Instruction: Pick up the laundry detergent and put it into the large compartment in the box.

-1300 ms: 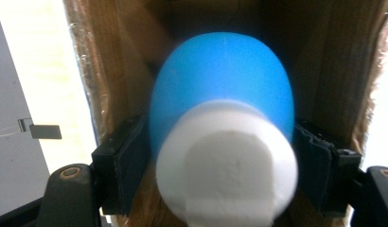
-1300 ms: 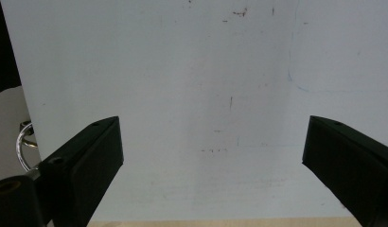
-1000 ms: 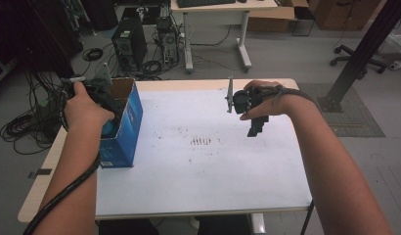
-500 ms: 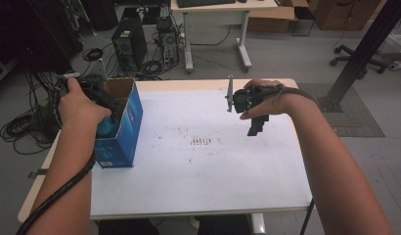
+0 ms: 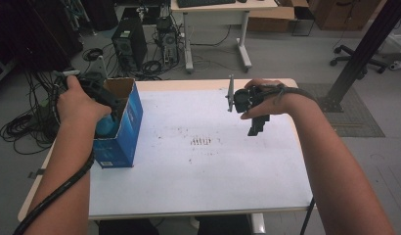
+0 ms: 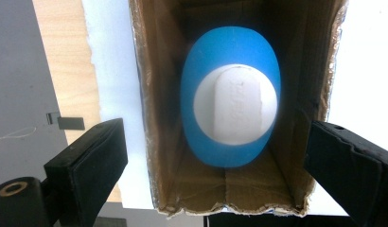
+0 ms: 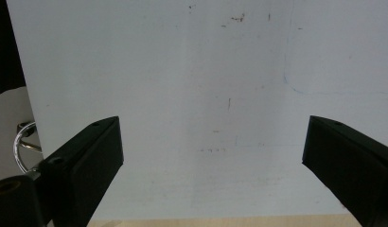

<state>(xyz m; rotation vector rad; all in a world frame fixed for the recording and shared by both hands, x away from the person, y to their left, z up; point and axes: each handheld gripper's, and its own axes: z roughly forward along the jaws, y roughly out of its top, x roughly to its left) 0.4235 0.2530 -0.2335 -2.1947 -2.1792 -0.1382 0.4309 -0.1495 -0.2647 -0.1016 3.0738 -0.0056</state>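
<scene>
The blue egg (image 6: 230, 104) lay inside the box (image 5: 121, 128) on the surface (image 5: 198, 186), its white label's embossed writing unreadable. The left tool (image 6: 220, 165), jaws just widening, hung released above it; the right tool (image 7: 211, 165) gaped empty.

Box (image 6: 286, 71) of brown corrugated cardboard, matt, torn and fuzzy along the rim, printed glossy blue outside. Inside it an egg-shaped thing (image 6: 230, 104) of smooth blue plastic with a matt white inset. Table (image 7: 182, 71) topped by a smooth matt white sheet, scuffed and speckled, edged in pale wood. Matt black rubbery pads (image 7: 95, 151).
</scene>
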